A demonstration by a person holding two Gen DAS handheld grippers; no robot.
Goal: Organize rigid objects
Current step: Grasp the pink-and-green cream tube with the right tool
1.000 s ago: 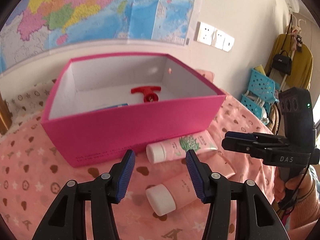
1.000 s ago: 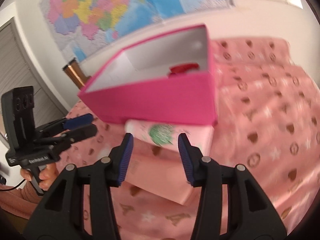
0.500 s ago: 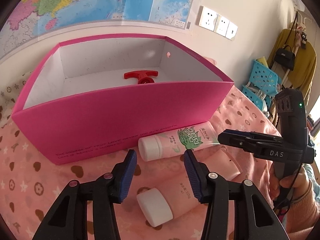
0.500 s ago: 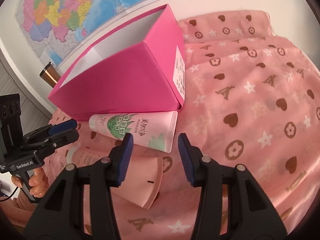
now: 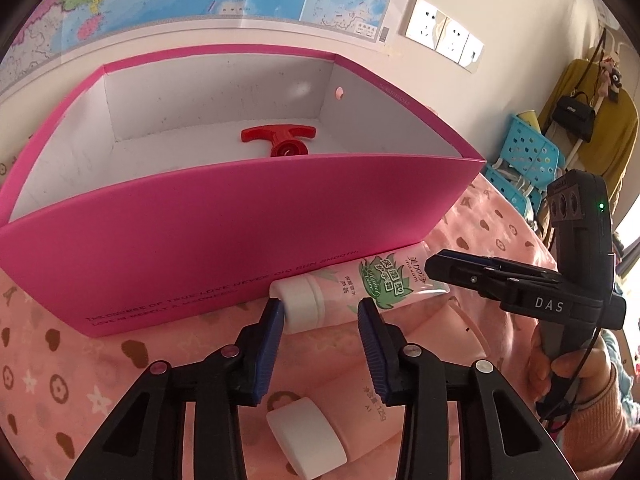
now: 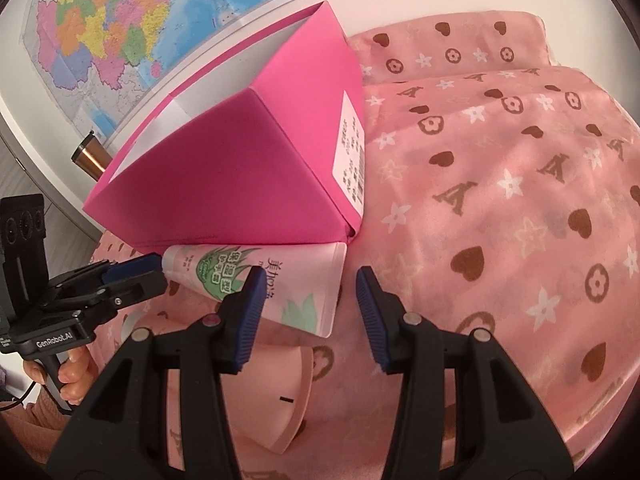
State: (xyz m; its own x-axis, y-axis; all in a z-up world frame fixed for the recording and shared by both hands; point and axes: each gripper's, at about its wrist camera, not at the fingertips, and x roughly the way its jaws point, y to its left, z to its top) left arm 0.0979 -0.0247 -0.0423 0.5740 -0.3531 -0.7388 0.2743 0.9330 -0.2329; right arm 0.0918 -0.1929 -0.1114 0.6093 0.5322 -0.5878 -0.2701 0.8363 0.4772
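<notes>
A pink tube with green leaves (image 5: 360, 284) lies against the front wall of the open pink box (image 5: 240, 232); it also shows in the right wrist view (image 6: 264, 284). My left gripper (image 5: 322, 322) is open, its fingers on either side of the tube's white cap. My right gripper (image 6: 308, 296) is open at the tube's flat end and also shows in the left wrist view (image 5: 436, 268). A second, plain pink tube (image 5: 372, 408) with a white cap lies nearer, below both grippers. A red T-shaped part (image 5: 280, 140) lies inside the box.
The table has a pink cloth (image 6: 500, 184) printed with hearts and stars. A wall with maps and sockets (image 5: 444, 36) stands behind the box. A blue chair (image 5: 524, 152) and hanging clothes are at the right. A copper cylinder (image 6: 90, 156) stands beyond the box.
My left gripper has moved forward and down until its fingers flank the leaf tube's cap. My right gripper has dropped lower and closer to the tube's flat end.
</notes>
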